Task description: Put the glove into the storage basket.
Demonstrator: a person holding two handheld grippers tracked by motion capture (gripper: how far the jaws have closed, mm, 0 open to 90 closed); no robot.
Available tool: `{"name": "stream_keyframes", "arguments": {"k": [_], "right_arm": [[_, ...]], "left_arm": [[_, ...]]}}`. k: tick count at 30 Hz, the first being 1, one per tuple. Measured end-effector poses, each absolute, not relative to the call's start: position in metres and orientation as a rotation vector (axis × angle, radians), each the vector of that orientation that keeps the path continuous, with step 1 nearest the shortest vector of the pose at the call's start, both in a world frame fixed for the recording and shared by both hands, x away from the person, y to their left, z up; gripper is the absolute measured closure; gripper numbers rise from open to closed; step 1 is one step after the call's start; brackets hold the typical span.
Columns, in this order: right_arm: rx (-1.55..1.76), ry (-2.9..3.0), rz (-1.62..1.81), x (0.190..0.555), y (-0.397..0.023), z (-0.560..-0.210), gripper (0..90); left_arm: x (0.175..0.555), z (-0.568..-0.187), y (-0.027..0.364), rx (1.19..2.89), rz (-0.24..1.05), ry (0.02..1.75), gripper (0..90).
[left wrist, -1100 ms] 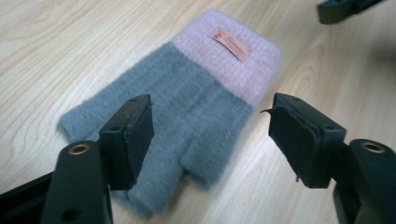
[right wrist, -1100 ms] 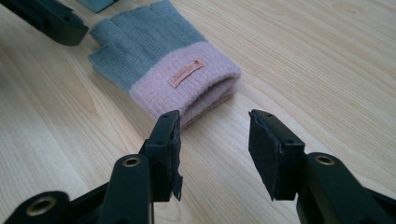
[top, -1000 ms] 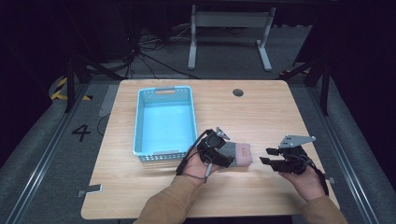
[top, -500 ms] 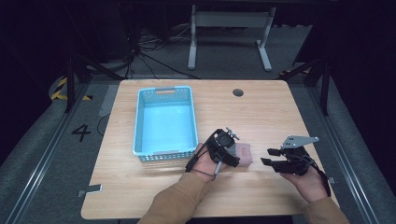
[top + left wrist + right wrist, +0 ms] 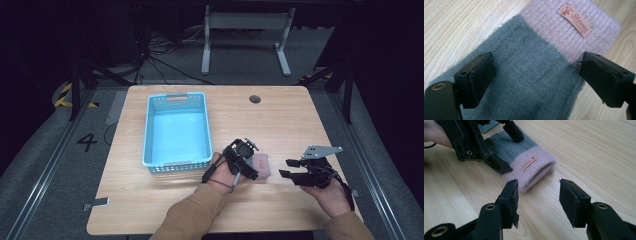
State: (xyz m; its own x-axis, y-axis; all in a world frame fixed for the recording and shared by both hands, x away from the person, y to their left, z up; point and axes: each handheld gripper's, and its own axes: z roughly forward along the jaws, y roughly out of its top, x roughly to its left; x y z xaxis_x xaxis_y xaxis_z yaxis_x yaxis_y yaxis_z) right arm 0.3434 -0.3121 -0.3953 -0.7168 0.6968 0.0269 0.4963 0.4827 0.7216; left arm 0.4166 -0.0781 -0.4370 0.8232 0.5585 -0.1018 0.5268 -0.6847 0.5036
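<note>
high view: on the wooden desk [image 5: 300, 125], the left gripper [image 5: 248, 167] sits right over a folded knit sock [image 5: 262, 165], grey in the body with a pink cuff, just off the near right corner of the light blue basket [image 5: 176, 131]. part of the sock hides under the gripper; the pink end peeks out on its right. the right gripper [image 5: 289, 168] hangs a little way off to the right of the sock, jaws pointing at it, apart from it.

left gripper view: looking straight down on the sock [image 5: 541, 62] now. the left gripper [image 5: 534, 75] has its jaws spread, and they have just been opening; the grey part of the sock lies between them, flat on the desk [image 5: 454, 27]. the left pad stands over the grey knit, the right pad sits at the sock's edge where grey meets pink; neither is squeezing it. an orange label [image 5: 574, 20] shows on the pink cuff beyond the jaws.

right gripper view: the right gripper [image 5: 538, 200] is spread wide too, jaws just been opening, bare desk [image 5: 599, 150] between them. the sock [image 5: 531, 165] lies just ahead of the tips, pink cuff nearest, not touched. beyond it the left gripper [image 5: 509, 150] straddles the grey half, one jaw on either side.
</note>
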Motion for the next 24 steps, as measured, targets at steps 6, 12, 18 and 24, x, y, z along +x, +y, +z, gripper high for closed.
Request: {"name": "stream_keyframes", "arguments": {"k": [6,12,18,24], "right_arm": [[1.013,2.457,1.082,0.343,-0.313,-0.394,49.3],[1.016,2.457,1.086,0.343,-0.313,-0.394,48.8],[1.024,2.461,1.085,0.344,-0.313,-0.396,48.0],[1.019,2.464,1.085,0.343,-0.311,-0.396,47.7]], "left_arm": [[0.414,-0.426,-0.076,2.505,0.158,0.759,20.2],[0.418,-0.426,-0.072,2.554,0.113,0.717,20.8],[0.418,-0.429,-0.073,2.577,0.136,0.704,18.7],[0.419,-0.436,-0.076,2.589,0.126,0.707,14.9]]}}
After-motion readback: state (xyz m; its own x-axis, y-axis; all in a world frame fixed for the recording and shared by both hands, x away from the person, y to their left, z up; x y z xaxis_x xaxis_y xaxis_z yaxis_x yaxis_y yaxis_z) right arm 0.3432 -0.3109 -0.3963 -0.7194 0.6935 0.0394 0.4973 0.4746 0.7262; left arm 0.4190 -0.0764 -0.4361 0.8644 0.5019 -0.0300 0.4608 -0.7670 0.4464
